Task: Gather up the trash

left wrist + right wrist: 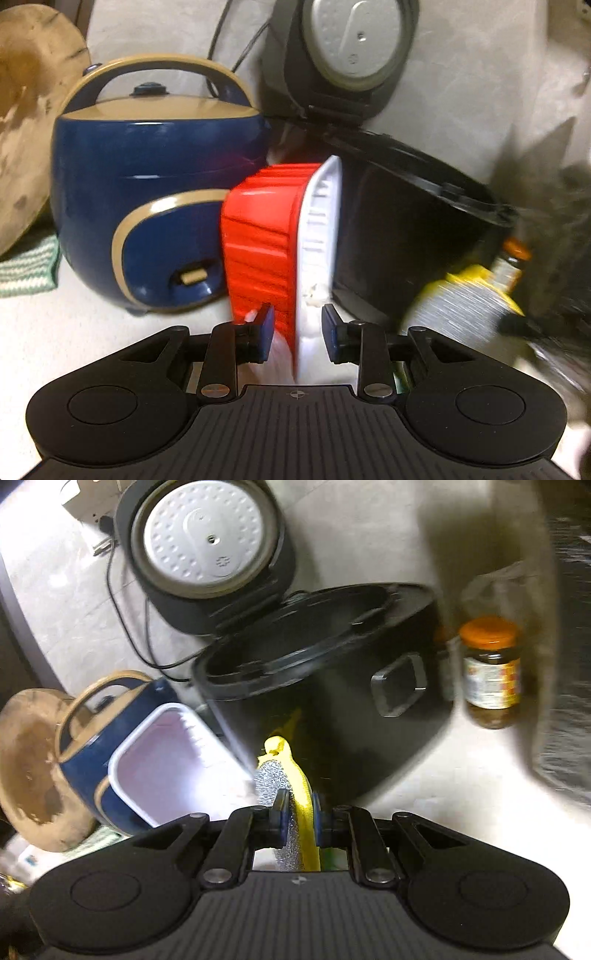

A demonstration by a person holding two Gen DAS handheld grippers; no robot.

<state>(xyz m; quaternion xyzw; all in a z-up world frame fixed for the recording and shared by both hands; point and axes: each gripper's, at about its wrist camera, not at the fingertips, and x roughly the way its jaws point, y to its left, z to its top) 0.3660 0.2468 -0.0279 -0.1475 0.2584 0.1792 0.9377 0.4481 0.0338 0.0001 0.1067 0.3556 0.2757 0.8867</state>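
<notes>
Pale stone-look counter (461, 775), mottled grey-white. Resting on it: blue and tan rice cooker (147, 184), left of centre in the left wrist view; black cooker (332, 701), lid raised, centre of the right wrist view; orange-capped jar (491, 672), right; green-striped cloth (29, 269), far left edge; round wooden board (33, 768), lower left, its footing unclear.

Two rice cookers (147, 184) (314, 686), one jar (491, 672)
</notes>
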